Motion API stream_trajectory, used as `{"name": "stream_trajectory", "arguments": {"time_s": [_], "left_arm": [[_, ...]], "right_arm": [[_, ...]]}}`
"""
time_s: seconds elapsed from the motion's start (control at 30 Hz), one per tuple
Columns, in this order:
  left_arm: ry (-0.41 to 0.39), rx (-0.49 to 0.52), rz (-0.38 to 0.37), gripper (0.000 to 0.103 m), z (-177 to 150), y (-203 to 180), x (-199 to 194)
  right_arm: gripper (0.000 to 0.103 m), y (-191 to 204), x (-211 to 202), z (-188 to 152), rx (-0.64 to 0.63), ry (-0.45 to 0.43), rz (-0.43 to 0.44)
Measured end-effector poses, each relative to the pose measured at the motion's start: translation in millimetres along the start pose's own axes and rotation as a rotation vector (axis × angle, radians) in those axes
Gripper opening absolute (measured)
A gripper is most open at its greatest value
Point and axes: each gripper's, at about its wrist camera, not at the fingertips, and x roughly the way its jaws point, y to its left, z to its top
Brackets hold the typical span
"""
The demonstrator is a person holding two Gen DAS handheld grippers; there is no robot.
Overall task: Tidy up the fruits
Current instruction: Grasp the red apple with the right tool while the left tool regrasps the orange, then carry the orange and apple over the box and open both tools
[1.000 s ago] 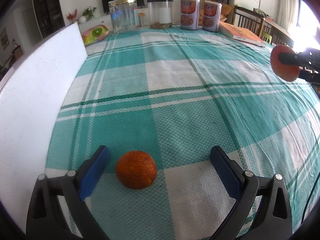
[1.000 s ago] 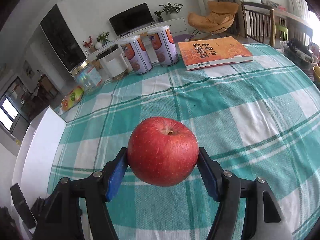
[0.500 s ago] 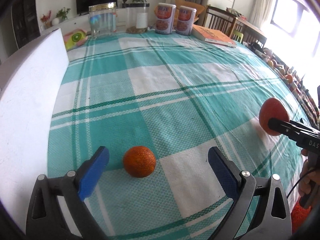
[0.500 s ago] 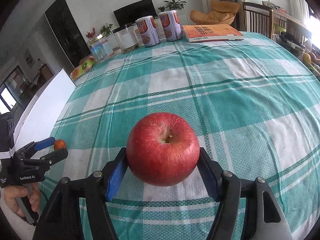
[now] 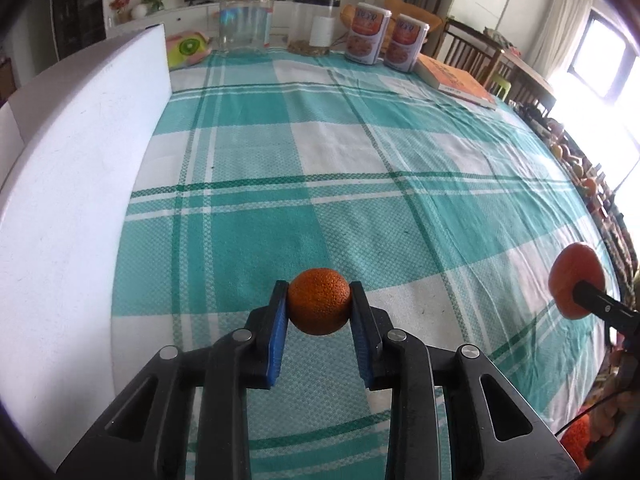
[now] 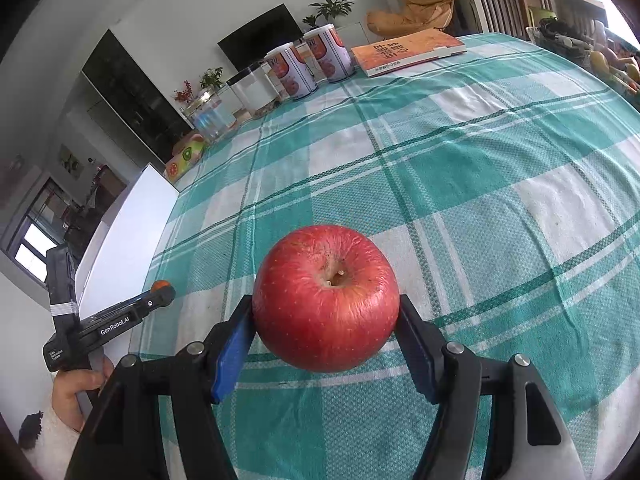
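Note:
A small orange [image 5: 319, 301] is pinched between the blue pads of my left gripper [image 5: 319, 312], lifted a little above the green checked tablecloth [image 5: 360, 160]. The right wrist view shows that same gripper [image 6: 160, 292] at the far left with the orange [image 6: 160, 284] peeking over its tips. My right gripper [image 6: 326, 332] is shut on a large red apple [image 6: 326, 298], stem side up, held over the cloth. In the left wrist view the apple [image 5: 576, 286] hangs at the right edge on the other gripper's fingers.
A white board [image 5: 72, 200] stands along the table's left side. At the far end are a glass jar [image 5: 246, 20], a clear canister [image 5: 314, 26], two printed tins [image 5: 386, 38] and an orange book [image 5: 456, 82]. More fruit [image 5: 580, 168] lies past the right edge.
My left gripper closed on the orange, which was lying on the cloth between wide jaws, and lifted it. The right gripper carried the apple closer to the left one.

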Motion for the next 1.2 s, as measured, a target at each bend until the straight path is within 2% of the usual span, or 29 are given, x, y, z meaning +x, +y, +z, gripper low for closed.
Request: {"name": "stream_trajectory", "arguments": {"time_s": [0.13, 0.2, 0.27, 0.33, 0.4, 0.47, 0.53, 0.57, 0.67, 0.8, 0.83, 0.87, 0.93, 1.0, 1.03, 1.07, 1.13, 1.2], "left_arm": [[-0.046, -0.085, -0.23, 0.029, -3, 3, -80], [-0.093, -0.124, -0.287, 0.029, -1, 21, -126], [-0.147, -0.169, -0.286, 0.03, 4, 52, -165], [-0.173, -0.207, -0.229, 0.03, 10, 89, -192], [-0.191, -0.24, -0.097, 0.03, 13, 131, -204], [-0.176, -0.283, 0.037, 0.03, 13, 177, -202], [-0.126, -0.337, 0.167, 0.03, 9, 223, -185], [-0.099, -0.369, 0.209, 0.03, 3, 242, -174], [-0.015, -0.432, 0.267, 0.03, -11, 283, -143], [0.066, -0.483, 0.26, 0.033, -18, 302, -121], [0.056, -0.471, 0.267, 0.043, -16, 301, -122], [0.047, -0.452, 0.282, 0.062, -14, 298, -123], [0.031, -0.429, 0.303, 0.079, -13, 295, -127], [0.009, -0.401, 0.309, 0.079, -15, 290, -136], [-0.011, -0.377, 0.317, 0.079, -15, 286, -143], [-0.038, -0.341, 0.344, 0.079, -15, 278, -151], [-0.099, -0.253, 0.439, 0.081, -16, 257, -169], [-0.176, -0.189, 0.554, 0.089, -22, 234, -191]], "right_arm": [[0.067, 55, 2, 4, -0.074, 0.034, 0.09], [0.067, 101, 4, 8, -0.144, 0.052, 0.158], [0.068, 157, 7, 12, -0.235, 0.065, 0.231], [0.068, 216, 12, 13, -0.335, 0.082, 0.303], [0.068, 275, 20, 11, -0.435, 0.109, 0.364], [0.068, 329, 35, 5, -0.547, 0.142, 0.387], [0.068, 376, 61, -4, -0.642, 0.213, 0.384], [0.068, 395, 77, -8, -0.673, 0.262, 0.371], [0.068, 434, 125, -27, -0.726, 0.388, 0.295], [0.068, 462, 173, -46, -0.749, 0.459, 0.133], [0.068, 466, 183, -49, -0.752, 0.466, 0.094], [0.068, 467, 192, -52, -0.747, 0.481, 0.062], [0.068, 467, 205, -55, -0.715, 0.519, 0.031], [0.069, 459, 199, -49, -0.676, 0.481, 0.066], [0.073, 454, 190, -44, -0.653, 0.449, 0.089], [0.084, 448, 178, -37, -0.627, 0.414, 0.115], [0.095, 438, 149, -22, -0.593, 0.344, 0.161], [0.097, 429, 117, -13, -0.583, 0.285, 0.171]]}}
